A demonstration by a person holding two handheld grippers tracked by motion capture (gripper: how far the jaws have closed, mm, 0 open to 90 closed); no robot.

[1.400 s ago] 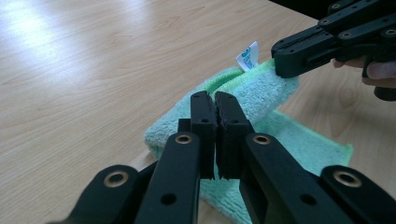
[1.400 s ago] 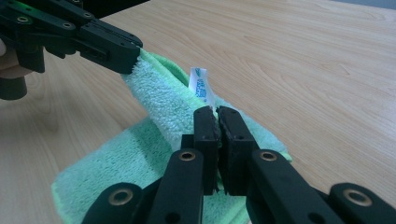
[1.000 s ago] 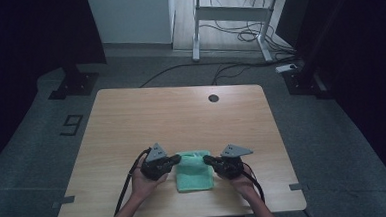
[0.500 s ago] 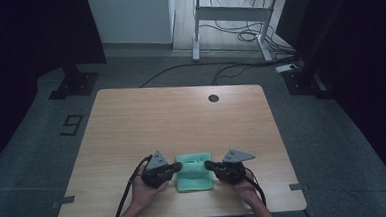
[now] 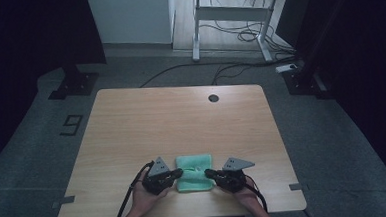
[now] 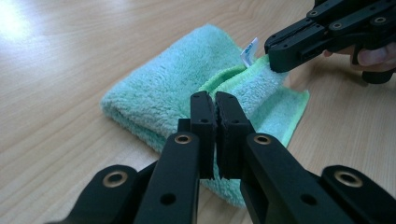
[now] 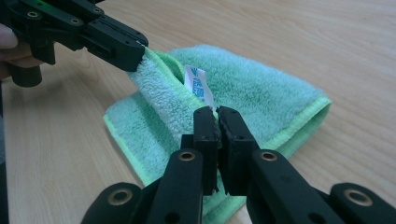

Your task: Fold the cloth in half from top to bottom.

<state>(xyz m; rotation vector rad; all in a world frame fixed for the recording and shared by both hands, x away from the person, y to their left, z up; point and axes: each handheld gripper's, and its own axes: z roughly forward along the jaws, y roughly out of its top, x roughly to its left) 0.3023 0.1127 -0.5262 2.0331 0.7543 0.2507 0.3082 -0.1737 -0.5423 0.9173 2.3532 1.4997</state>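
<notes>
While both sets of jaws stay out of each other's way, I have the left gripper (image 5: 176,173) and right gripper (image 5: 208,174) clamped on opposite corners of the folded green fleecy cloth (image 5: 194,171) near the wooden table's (image 5: 181,119) front edge, presumably to unfold it.

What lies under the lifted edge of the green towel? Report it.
Under the raised edge of the green terry towel lies another towel layer and a white label beside it; the wooden table beneath is covered.
</notes>
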